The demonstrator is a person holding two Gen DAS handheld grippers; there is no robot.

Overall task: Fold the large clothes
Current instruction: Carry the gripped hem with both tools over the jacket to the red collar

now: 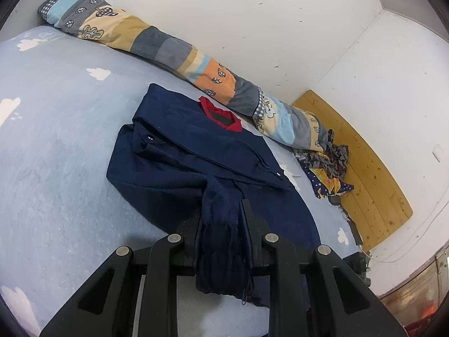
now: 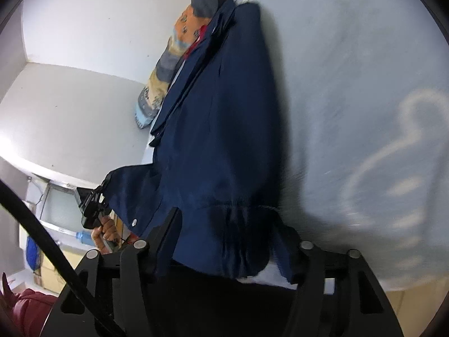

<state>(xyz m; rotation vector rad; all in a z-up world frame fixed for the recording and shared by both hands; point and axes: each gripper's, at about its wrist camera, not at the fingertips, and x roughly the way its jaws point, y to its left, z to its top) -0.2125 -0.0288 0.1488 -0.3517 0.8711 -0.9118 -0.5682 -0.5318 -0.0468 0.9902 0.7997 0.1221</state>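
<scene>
Left wrist view: left tongs (image 1: 221, 210) clamp jacket (image 1: 179, 151) cuff; right tongs (image 2: 227, 224) straddle its hem, grip unclear.

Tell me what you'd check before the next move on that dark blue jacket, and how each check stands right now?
1. Left gripper clamped on the ribbed hem of the navy jacket: ok, knit fabric is pinched between its fingers.
2. Right gripper gripping the jacket: cannot tell, gathered cloth lies between its fingers, but that view is blurred and whether the pads press on it is unclear.
3. Jacket's upper part resting flat on the bed: ok, red collar lining faces up.
4. Rolled quilt clear of the jacket: ok, it lies along the wall just past the collar.
5. Patterned clothes pile clear: ok, apart, near the wooden board.
</scene>
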